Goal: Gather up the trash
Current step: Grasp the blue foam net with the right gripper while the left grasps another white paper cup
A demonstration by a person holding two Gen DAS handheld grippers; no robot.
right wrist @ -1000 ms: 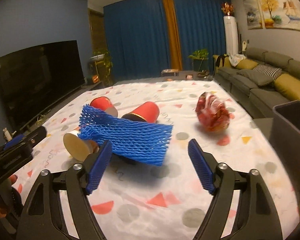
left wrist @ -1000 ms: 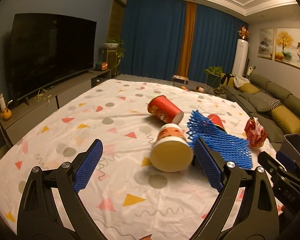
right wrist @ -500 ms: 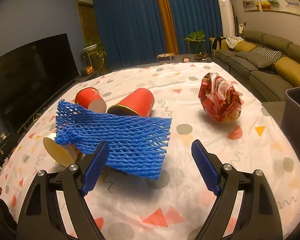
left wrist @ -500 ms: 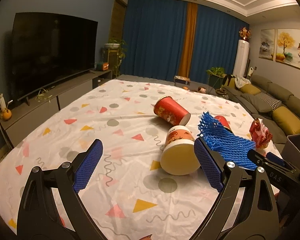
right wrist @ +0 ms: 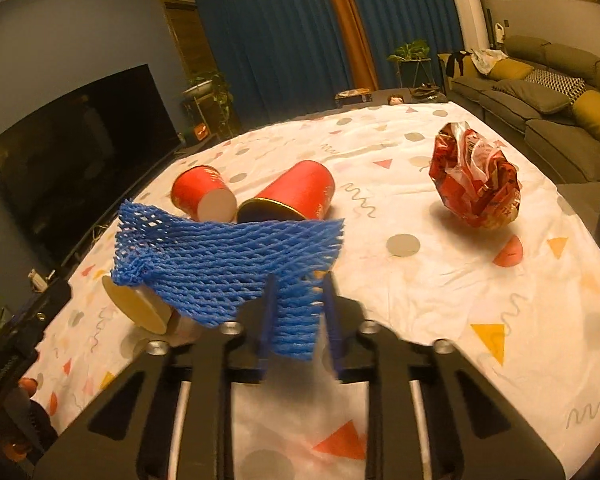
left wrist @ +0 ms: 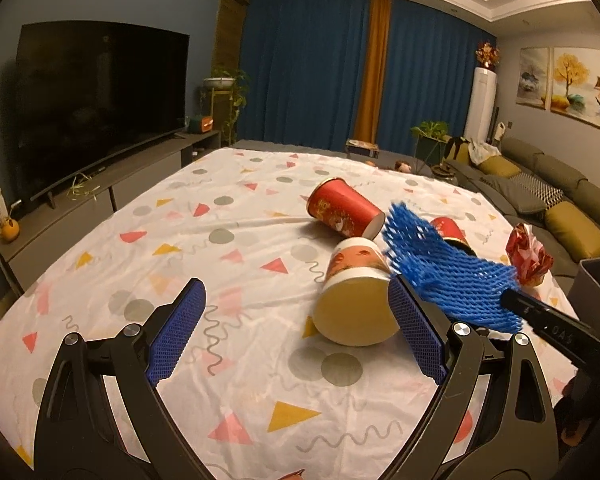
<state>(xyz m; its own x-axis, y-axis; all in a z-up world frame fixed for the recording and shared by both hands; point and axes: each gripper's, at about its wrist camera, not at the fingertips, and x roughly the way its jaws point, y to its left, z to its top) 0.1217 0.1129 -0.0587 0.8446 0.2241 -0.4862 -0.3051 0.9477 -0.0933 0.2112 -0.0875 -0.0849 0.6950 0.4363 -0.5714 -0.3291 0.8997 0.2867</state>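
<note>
A blue foam net hangs over the patterned tablecloth, its near end between the pads of my right gripper. The jaws are closing and squeeze the net. In the left wrist view the net stretches from that gripper's dark finger toward the cups. My left gripper is open and holds nothing; a white-and-red paper cup lies on its side just ahead of its right finger. Two red cups lie behind the net. A crumpled red wrapper sits to the right.
A dark grey bin stands off the table's right edge. A sofa with cushions runs along the right wall. A TV on a low cabinet stands to the left. The tablecloth shows bare in front of my left gripper.
My right gripper came forward and down around the net's near end, then its jaws went from wide apart to nearly together on it. The left gripper barely moved.
</note>
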